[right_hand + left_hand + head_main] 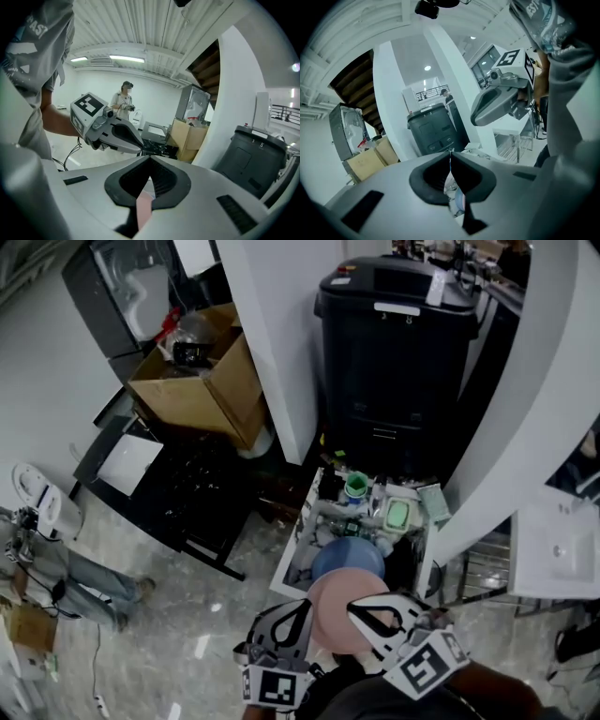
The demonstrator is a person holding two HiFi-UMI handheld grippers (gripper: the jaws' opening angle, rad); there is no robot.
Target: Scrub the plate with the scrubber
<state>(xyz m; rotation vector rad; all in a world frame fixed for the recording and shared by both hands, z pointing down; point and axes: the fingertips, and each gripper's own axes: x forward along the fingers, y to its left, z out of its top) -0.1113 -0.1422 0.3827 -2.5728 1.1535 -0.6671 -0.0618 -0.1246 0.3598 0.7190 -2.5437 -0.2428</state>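
We are judging that the scrubbing is not under way: both tools are hanging above the white tray [298, 542] of dishes and carrying nothing. In the head view the pink plate [330, 613] is lying between them, at 3 o'clock of the left one and 9 o'clock of the right one, with a blue dish [347, 559] at its 12 o'clock. The left hand-held gripper [451, 152] is clenched on nothing, and the right hand-held gripper [150, 159] too. Next, we think, the jaws are needing to open and go down to the plate and the scrubber. We cannot pick out the scrubber surely; perhaps it is the green pad [397, 515] at the plate's 1 o'clock.
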